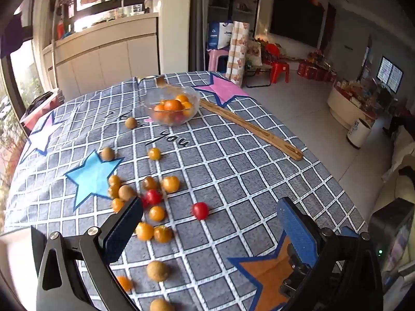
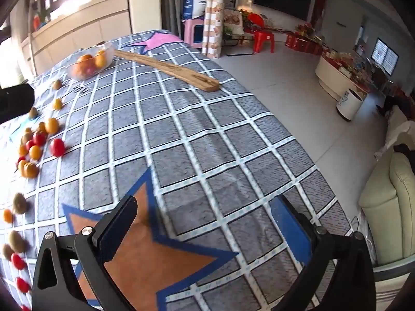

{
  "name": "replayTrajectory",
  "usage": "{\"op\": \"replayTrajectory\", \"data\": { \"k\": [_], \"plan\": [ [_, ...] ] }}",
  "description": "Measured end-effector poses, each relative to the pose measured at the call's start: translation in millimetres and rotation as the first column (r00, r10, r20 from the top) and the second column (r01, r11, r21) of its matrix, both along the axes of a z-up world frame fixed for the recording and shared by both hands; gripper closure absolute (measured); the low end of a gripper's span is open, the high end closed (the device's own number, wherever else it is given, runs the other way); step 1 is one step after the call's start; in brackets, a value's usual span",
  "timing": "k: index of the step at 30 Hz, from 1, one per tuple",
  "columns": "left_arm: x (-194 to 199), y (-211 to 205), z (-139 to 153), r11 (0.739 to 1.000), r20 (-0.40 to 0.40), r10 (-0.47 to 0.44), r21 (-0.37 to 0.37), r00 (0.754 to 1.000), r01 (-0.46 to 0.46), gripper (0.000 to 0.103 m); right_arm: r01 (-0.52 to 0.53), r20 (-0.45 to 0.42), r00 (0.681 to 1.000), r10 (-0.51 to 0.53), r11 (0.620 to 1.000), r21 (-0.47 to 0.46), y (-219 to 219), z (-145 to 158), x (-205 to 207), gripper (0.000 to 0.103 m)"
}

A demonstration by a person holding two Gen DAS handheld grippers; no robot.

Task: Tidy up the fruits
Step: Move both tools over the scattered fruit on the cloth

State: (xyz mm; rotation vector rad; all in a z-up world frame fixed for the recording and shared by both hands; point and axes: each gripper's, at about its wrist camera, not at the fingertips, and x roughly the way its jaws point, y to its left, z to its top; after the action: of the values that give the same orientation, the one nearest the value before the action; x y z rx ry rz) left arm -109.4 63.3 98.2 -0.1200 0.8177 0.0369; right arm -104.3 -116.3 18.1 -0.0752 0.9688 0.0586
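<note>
The left gripper [image 1: 207,223] hung low over the bench [image 1: 233,160], jaws spread wide and holding nothing. Right between them, a touch ahead, sat a red cherry tomato [image 1: 200,210], alone on the checked cloth. Just beside the left finger [image 1: 124,229] lay the main scatter: a cluster of orange and red fruits [image 1: 153,194], with 2 orange ones [image 1: 153,232] nearly touching that finger. A brown round fruit [image 1: 157,271] lay nearer the camera, below the jaws.

The glass bowl [image 1: 172,105], already holding several orange fruits, stood well apart at the far end of the bench, straight ahead of the left gripper, with a long wooden stick [image 1: 249,127] angling away from it to the right.

The right gripper [image 2: 205,223], jaws also wide and empty, hovered over an orange star [image 2: 145,254] on bare cloth; the scattered fruits [image 2: 39,142] lay well off to its left. So the left side was clearly nearer, and the tomato looked the likely pick: a short push forward, then close.
</note>
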Motion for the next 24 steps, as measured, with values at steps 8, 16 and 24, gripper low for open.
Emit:
{"op": "replayTrajectory", "data": {
  "k": [8,16,24],
  "plan": [
    [-72,48,-3,0.988,-0.013,0.152,0.023,0.988,-0.152,0.0,-0.129,-0.016,0.991,0.131,0.988,0.088,28,12,-33,0.0],
    [-120,80,-36,0.975,-0.111,0.219,0.051,0.969,-0.214,0.0,-0.251,-0.044,0.966,0.256,0.964,0.092,61,18,-60,0.0],
    [-143,93,-49,0.974,-0.165,0.224,0.07,0.961,-0.215,0.0,-0.278,-0.069,0.956,0.286,0.954,0.112,71,24,-80,0.0]
  ]
}}
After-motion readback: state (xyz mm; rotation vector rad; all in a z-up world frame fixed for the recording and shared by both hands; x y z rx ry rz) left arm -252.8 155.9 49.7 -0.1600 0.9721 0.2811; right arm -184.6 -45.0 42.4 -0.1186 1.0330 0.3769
